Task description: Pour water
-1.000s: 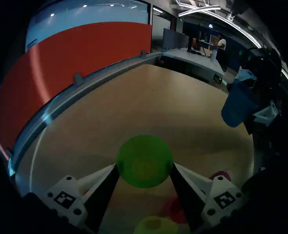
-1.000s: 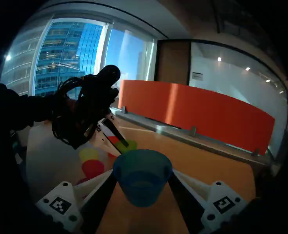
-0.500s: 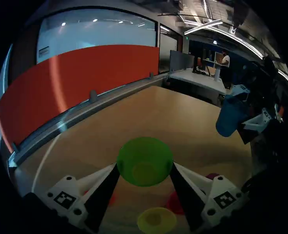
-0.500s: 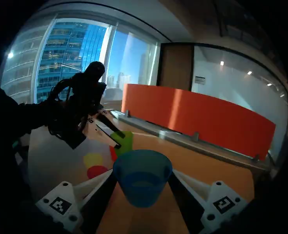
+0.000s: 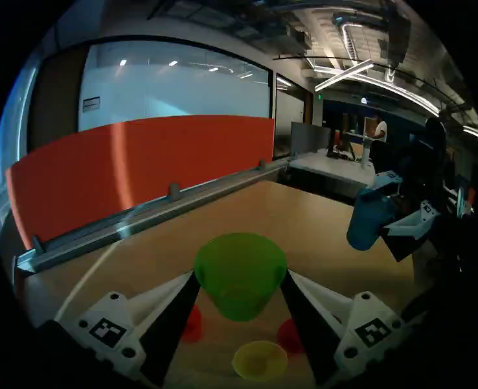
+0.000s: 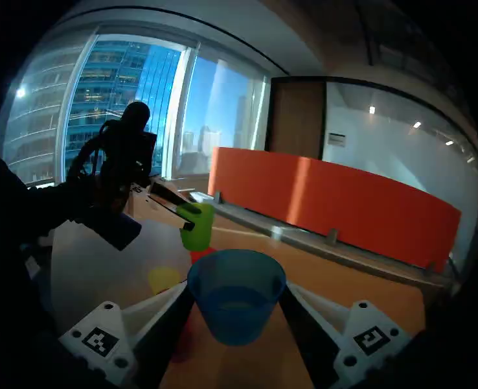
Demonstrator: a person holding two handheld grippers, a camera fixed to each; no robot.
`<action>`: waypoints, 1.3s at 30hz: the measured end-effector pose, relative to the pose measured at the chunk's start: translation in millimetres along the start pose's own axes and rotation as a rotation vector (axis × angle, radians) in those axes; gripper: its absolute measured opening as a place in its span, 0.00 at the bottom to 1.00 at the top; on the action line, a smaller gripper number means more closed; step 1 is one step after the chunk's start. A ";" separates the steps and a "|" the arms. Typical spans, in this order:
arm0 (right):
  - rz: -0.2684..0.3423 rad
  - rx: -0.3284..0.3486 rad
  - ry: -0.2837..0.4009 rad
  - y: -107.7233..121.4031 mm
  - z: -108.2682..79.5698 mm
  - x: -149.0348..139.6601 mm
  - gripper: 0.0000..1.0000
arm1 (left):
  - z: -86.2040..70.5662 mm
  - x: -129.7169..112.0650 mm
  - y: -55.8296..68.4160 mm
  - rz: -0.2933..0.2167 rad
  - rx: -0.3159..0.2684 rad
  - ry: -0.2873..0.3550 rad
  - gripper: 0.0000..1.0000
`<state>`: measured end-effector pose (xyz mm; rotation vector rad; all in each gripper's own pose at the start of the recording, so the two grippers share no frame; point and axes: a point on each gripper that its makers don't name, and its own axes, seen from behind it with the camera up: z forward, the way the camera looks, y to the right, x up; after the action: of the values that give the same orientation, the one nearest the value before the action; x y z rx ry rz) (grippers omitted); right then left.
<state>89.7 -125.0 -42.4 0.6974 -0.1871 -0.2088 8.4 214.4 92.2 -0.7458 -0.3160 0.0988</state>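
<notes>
Gripping a blue cup (image 6: 236, 305) by its sides with both fingers, the right gripper (image 6: 236, 295) holds it upright and lifted above the wooden table (image 6: 317, 279) in the right gripper view. A paler patch shows low inside the cup; whether it is water cannot be told.

Up and to the left of the blue cup in that view, a green cup (image 6: 197, 225) hangs in the air, roughly upright and clearly apart from it. The left gripper (image 5: 239, 279) is closed on this green cup, one finger pressing each side. In the left gripper view the green cup's open mouth faces up, and the blue cup shows off to the right at about the same height.

Below the green cup, a yellow cup (image 5: 260, 360) stands on the table. Two red cups (image 5: 192, 323) sit to either side of it, partly hidden behind the gripper's fingers.

Along the table's far edge runs a metal rail (image 5: 142, 217) with an orange partition (image 5: 142, 162) behind it, and a glass wall above that. Tall windows (image 6: 109, 97) in the right gripper view show blue high-rise buildings outside. A dark sleeve (image 6: 38, 201) reaches in from the left there. Far off in the left gripper view, a person (image 5: 379, 133) stands at a desk under strip lights.
</notes>
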 end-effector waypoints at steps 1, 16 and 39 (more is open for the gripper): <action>0.000 0.002 0.002 -1.2 1.0 1.0 0.90 | -3.1 2.5 -0.6 -0.001 0.002 0.017 0.87; 0.013 0.026 0.028 -17.0 17.0 13.7 0.90 | -61.6 39.2 2.0 0.034 0.058 0.287 0.86; 0.013 0.058 0.043 -34.0 30.1 22.5 0.90 | -91.2 27.3 2.0 -0.010 0.076 0.335 0.86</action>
<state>99.8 -174.7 -39.7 0.7577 -0.1572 -0.1768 63.2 161.9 34.6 -0.6723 0.0032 -0.0242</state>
